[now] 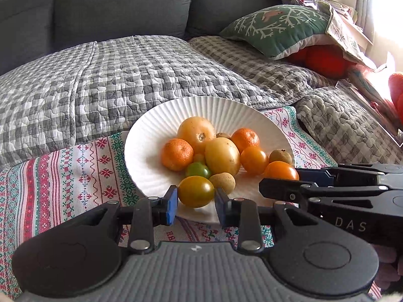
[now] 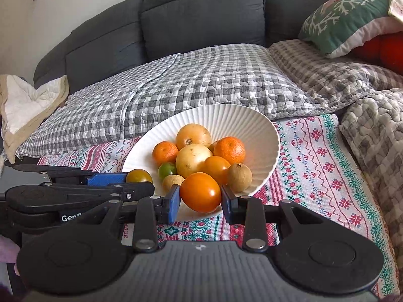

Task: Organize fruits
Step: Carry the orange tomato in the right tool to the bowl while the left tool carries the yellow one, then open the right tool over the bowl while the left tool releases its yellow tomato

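Both grippers reach in low and level over the near rim of the white ribbed plate (image 1: 141,148), side by side, fingers pointing toward the grey sofa (image 1: 121,7) behind. The left gripper (image 1: 196,198) has its blue pads (image 1: 172,205) on either side of a yellowish-green tomato (image 1: 196,191) at the front of the pile; the left pad looks pressed against the skin and the right one sits at its edge, so it seems to be gripping the tomato, though how firmly I cannot tell. The right gripper (image 2: 200,200) does the same with an orange tomato (image 2: 200,192), one pad at each flank, touching or very nearly so. From the left camera, the right gripper (image 1: 284,183) comes in from the right edge with that orange tomato (image 1: 280,171) showing just behind its fingers. The plate rests on a patterned cloth (image 2: 327,166) of red and green stitching, spread at the front of a checked quilt (image 1: 100,80). Heaped on the plate behind the two tomatoes are two mandarins (image 1: 177,154), two large pale yellow fruits (image 1: 222,159), another orange tomato (image 1: 254,160), a small green tomato (image 1: 198,170) and a few little brown fruits (image 1: 280,156). A green cushion (image 1: 274,27) with a white branch pattern leans at the back right.
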